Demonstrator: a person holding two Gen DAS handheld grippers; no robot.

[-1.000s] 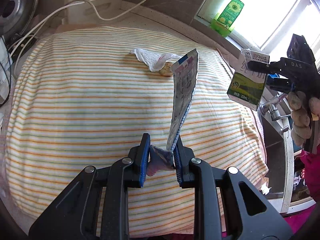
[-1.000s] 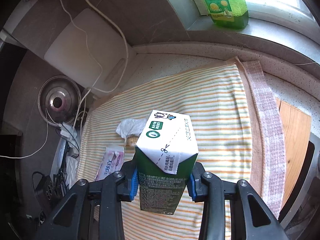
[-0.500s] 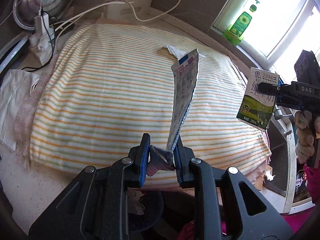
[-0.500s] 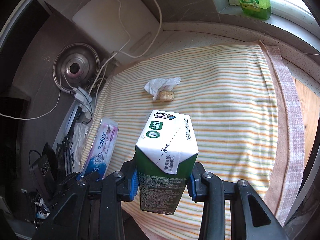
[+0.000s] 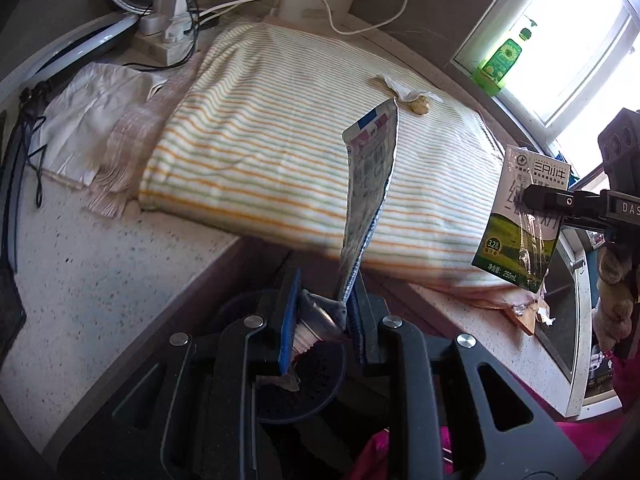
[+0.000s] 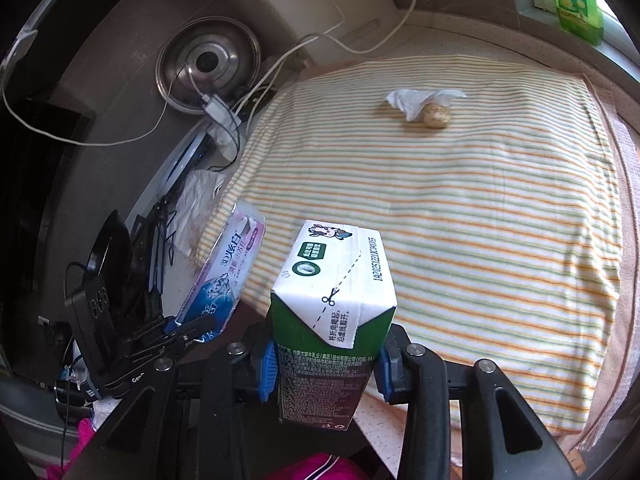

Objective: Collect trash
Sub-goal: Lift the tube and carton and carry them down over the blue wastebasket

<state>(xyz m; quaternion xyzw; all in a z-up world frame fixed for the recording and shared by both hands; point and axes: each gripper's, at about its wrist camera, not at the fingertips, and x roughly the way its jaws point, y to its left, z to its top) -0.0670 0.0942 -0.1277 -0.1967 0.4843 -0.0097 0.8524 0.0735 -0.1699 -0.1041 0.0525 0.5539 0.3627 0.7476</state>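
Observation:
My left gripper is shut on the cap end of a flattened toothpaste tube, which stands up in front of it, past the counter's front edge. The tube also shows in the right wrist view. My right gripper is shut on a green and white milk carton, also held off the counter's front edge; the carton shows at the right of the left wrist view. A crumpled white tissue and a small beige lump lie on the striped cloth.
A dark round bin sits below the left gripper. A steel lid, power strip and cables crowd the counter's left. A green bottle stands on the windowsill. A sink lies right.
Both grippers have pulled back from the cloth toward and past the counter's front edge, each still holding its item. The dark bin has come into view under the left gripper.

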